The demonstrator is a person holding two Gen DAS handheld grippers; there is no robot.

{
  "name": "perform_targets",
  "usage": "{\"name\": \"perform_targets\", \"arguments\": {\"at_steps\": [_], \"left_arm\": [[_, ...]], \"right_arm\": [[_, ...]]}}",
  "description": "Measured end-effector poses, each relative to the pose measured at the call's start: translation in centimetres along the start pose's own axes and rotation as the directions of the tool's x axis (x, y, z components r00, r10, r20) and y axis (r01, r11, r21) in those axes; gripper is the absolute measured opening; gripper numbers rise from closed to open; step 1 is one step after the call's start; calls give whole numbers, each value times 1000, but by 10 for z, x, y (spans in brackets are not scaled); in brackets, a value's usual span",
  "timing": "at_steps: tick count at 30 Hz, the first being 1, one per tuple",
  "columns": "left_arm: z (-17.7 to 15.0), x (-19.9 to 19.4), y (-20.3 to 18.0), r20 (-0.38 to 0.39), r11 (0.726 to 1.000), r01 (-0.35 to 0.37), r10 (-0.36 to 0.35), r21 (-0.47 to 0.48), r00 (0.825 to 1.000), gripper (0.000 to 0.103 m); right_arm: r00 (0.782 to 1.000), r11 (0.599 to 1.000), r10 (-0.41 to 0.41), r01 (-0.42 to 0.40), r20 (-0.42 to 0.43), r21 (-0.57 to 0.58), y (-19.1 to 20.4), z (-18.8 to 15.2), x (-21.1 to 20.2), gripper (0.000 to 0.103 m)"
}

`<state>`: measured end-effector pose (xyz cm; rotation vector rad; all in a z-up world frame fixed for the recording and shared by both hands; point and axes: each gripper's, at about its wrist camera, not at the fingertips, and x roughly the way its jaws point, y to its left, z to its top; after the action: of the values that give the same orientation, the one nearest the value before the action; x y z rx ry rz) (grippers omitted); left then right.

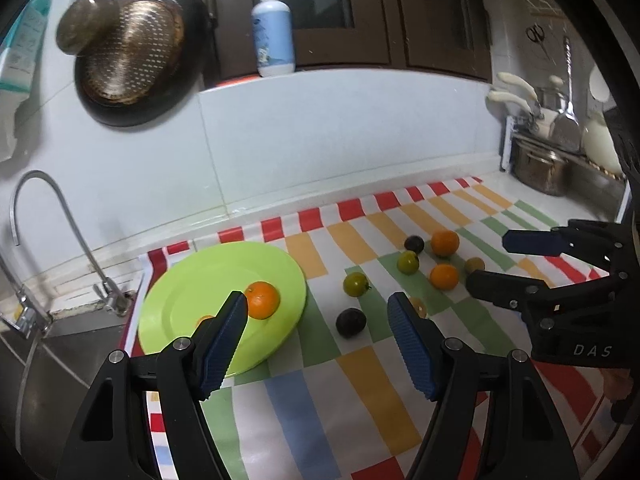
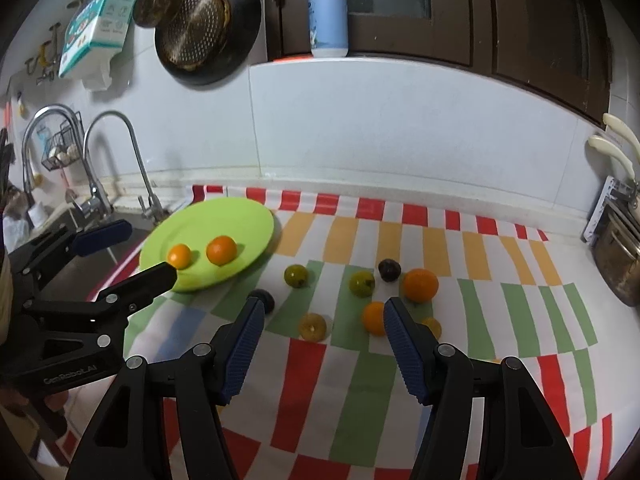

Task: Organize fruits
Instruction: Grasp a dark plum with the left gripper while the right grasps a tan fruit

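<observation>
A green plate lies at the left of the checked cloth and holds an orange and a small orange fruit. The plate and orange also show in the left wrist view. Loose on the cloth are oranges, green fruits, dark fruits and yellowish ones. My left gripper is open and empty, hovering between the plate and a dark fruit. My right gripper is open and empty above the loose fruit.
A sink with taps lies left of the plate. A pan and strainer hang on the wall; a soap bottle stands on the ledge. A pot and knife rack stand at the right end of the counter.
</observation>
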<state>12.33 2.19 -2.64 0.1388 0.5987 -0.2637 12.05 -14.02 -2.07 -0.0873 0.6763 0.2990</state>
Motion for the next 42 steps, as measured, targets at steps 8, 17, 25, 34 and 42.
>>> {"name": "perform_targets", "arguments": {"at_steps": [8,17,25,34,42], "left_arm": [[-10,33,-3,-29,997,53,-52,63,998,57],[-22,75,-5,-130,985,144,-131,95,983,43],[-22,97,-7,-187,979,183,-163,93,969,42],[-21,121,-7,-257,976,215,-198,40,946,35],[-18,130,-8,-269,977,215,-207,1,940,33]], "right_arm": [[998,999,17,-20,-56,-39,3,-9,28,62],[991,996,48,-57,-126,-68,0,-14,63,51],[979,994,92,-102,-180,-48,-2,-20,85,45],[970,991,126,-131,-207,-10,-6,-22,101,42],[964,988,156,-151,-217,43,-14,-24,108,36]]}}
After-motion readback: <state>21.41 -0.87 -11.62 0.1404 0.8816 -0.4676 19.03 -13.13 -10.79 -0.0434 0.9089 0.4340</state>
